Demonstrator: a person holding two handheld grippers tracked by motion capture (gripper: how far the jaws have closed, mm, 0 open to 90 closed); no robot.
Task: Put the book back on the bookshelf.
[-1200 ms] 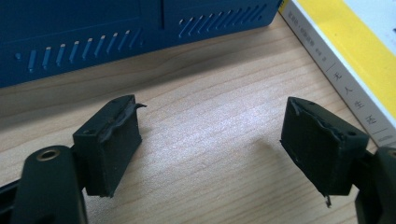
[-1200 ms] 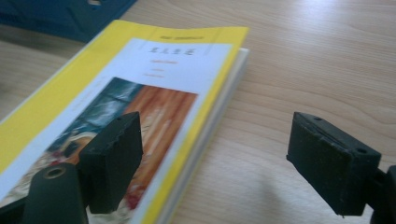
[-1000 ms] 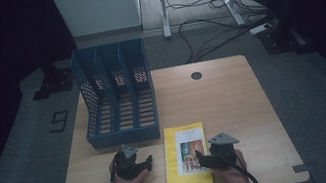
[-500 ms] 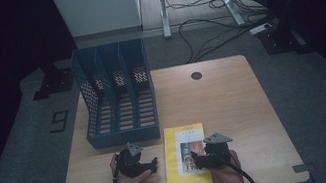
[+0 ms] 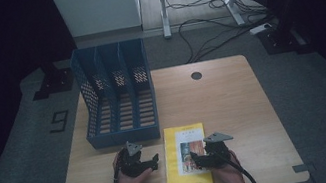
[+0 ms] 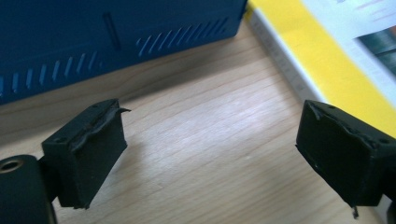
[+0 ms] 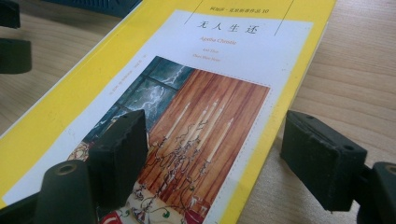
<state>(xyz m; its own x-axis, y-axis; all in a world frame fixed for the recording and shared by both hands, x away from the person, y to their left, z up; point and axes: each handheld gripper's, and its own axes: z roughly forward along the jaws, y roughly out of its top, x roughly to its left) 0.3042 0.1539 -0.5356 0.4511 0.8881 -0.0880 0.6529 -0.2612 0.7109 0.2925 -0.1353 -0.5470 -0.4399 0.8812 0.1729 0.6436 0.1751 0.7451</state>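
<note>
Your right gripper [image 7: 212, 154] jaws wide, straddling yellow book [image 7: 224, 70] edge; your left gripper [image 6: 210, 149] wide over bare table [image 6: 196, 140].

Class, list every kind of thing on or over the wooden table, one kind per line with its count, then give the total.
Blue file organiser, three slots: 1
Yellow book, lying flat: 1
Hand-held grippers, left gripper and right gripper, both open: 2
Total: 4
</note>
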